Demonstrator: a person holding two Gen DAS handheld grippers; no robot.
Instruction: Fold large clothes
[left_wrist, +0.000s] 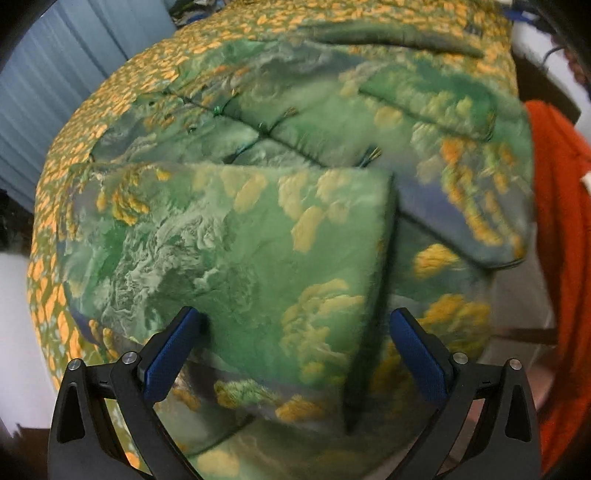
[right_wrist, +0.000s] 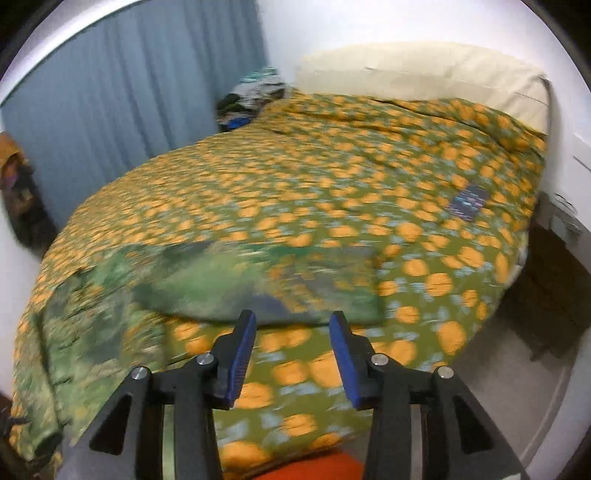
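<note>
A large green garment (left_wrist: 258, 229) printed with yellow and pale patches lies spread on the bed. One flap is folded over its middle, and a sleeve (left_wrist: 476, 206) is laid across at the right. My left gripper (left_wrist: 295, 315) hovers close over the folded flap. Its jaws stand wide, the blue pads (left_wrist: 173, 354) are clear of the cloth, and the flap's right edge runs between them. In the right wrist view the same garment (right_wrist: 221, 284) is blurred, just beyond my right gripper (right_wrist: 292, 315). This gripper is partly open over the bedspread with nothing between its fingers.
The bed carries a green bedspread (right_wrist: 332, 177) with orange dots and a cream pillow (right_wrist: 424, 74) at its head. A small dark card (right_wrist: 467, 201) lies on it at the right. An orange cloth (left_wrist: 561, 258) hangs beside the bed. Blue curtains (right_wrist: 129, 92) and a clothes pile (right_wrist: 255, 92) stand at the far side.
</note>
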